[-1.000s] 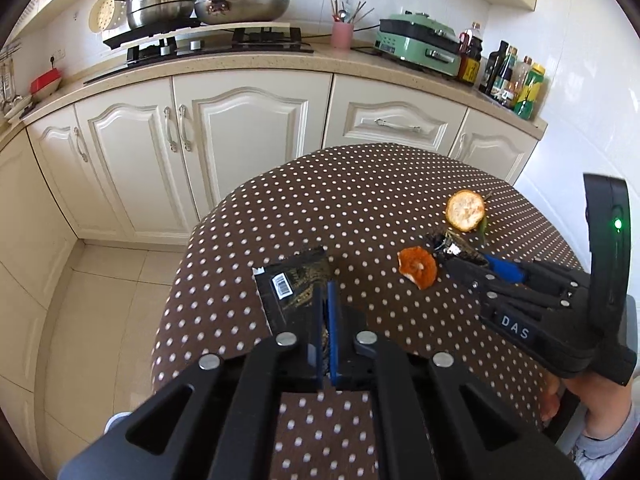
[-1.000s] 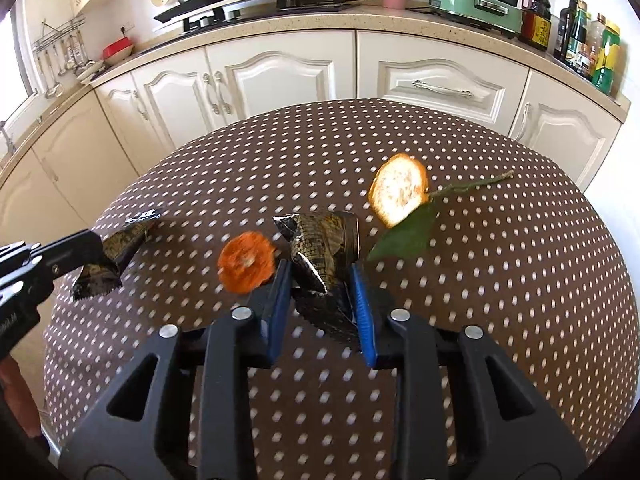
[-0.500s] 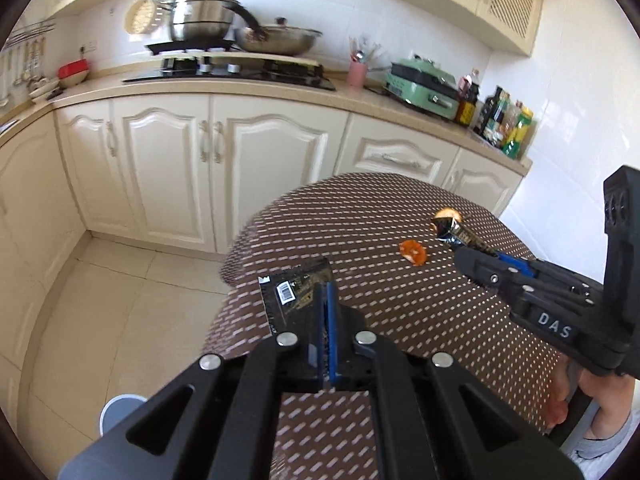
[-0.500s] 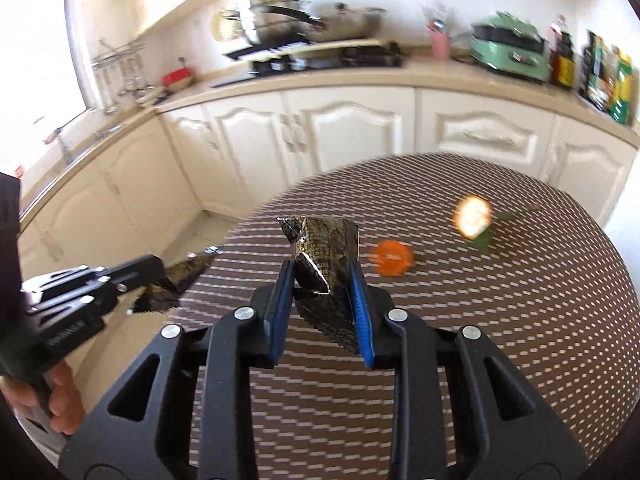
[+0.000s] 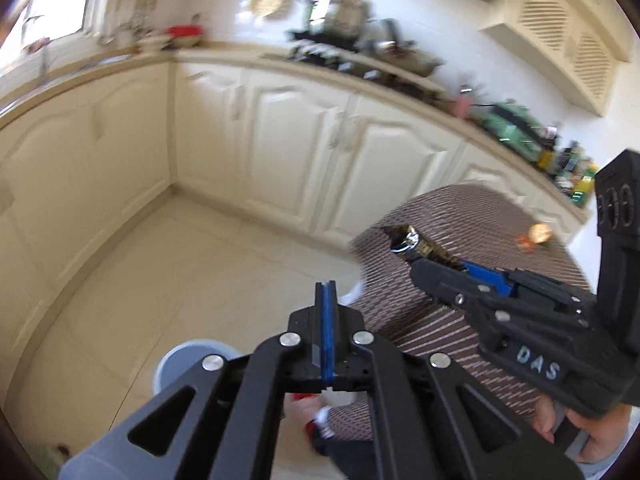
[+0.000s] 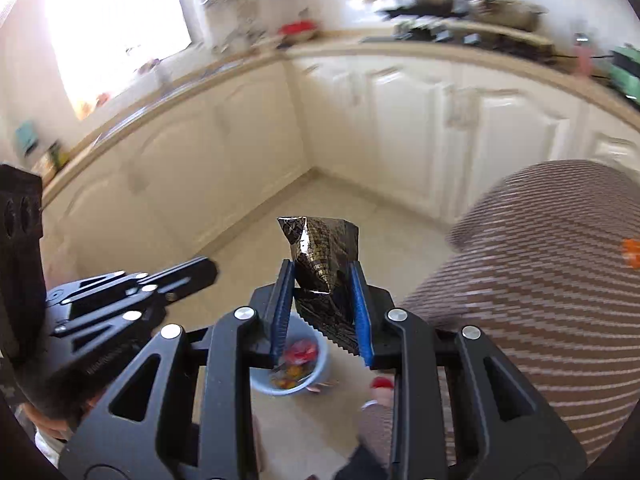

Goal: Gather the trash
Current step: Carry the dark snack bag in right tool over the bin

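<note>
My right gripper [image 6: 322, 280] is shut on a crumpled black-and-gold wrapper [image 6: 322, 252], held above a pale blue bin [image 6: 308, 376] on the floor that holds colourful trash. The wrapper also shows in the left wrist view [image 5: 416, 242], with the right gripper [image 5: 420, 268]. My left gripper [image 5: 326, 292] has its jaws together with no wrapper visible between them; it hangs over the floor near the bin [image 5: 188, 360]. It shows at the left of the right wrist view [image 6: 208, 270]. Orange peel [image 5: 538, 234] lies far back on the table; a piece shows in the right wrist view [image 6: 632, 252].
A round table with a brown polka-dot cloth [image 6: 540, 280] stands to the right. Cream kitchen cabinets [image 5: 304, 140] run along the back, with a cluttered countertop above. Pale tiled floor [image 5: 168, 264] lies between them. Both views are motion-blurred.
Both grippers swung left off the table toward the floor bin. The black barcode wrapper once in my left gripper is no longer seen there. The right gripper still holds its wrapper.
</note>
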A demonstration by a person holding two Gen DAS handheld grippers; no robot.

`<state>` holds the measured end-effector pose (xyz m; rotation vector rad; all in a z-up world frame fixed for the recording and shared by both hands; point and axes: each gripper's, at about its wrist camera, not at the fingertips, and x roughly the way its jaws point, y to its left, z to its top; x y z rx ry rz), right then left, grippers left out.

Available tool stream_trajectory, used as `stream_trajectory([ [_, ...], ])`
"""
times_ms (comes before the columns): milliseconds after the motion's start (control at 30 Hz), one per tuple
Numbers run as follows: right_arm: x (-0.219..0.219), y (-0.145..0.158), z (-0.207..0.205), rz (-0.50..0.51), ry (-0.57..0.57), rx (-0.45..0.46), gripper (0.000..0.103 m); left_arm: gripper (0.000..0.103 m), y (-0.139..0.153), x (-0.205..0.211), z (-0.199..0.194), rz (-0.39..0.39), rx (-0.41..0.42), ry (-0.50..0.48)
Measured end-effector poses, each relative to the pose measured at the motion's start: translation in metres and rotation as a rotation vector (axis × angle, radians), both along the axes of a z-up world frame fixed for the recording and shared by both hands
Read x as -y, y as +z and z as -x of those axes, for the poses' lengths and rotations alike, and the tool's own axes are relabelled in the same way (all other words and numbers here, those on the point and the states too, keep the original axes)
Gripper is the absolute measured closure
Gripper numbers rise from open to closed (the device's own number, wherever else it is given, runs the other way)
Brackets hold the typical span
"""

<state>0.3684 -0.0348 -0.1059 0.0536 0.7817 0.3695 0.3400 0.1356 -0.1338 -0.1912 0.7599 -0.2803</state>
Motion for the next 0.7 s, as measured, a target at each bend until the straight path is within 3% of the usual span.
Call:
stream_trajectory([
  [167,-0.072,-0.058,-0.015,-0.005,0.091,-0.112,0.076,0.103,-0.044,-0.062,-0.003,-0.037,-0.079,0.111],
  [367,-0.112,-0.125,-0.041,0.021,0.113,-0.232,0.076,0.103,-0.113,-0.100,-0.016,-0.064,-0.208,0.170],
  [500,-0.126,-0.150,-0.053,0.024,0.122,-0.273,0.076,0.103,-0.147,-0.119,-0.025,-0.036,-0.270,0.211],
  [667,-0.140,-0.164,-0.063,-0.001,0.129,-0.286,0.076,0.100,-0.158,-0.133,-0.034,-0.017,-0.292,0.243],
  [700,-0.140,-0.164,-0.064,-0.012,0.128,-0.287,0.075,0.094,-0.157,-0.135,-0.034,-0.018,-0.292,0.250],
])
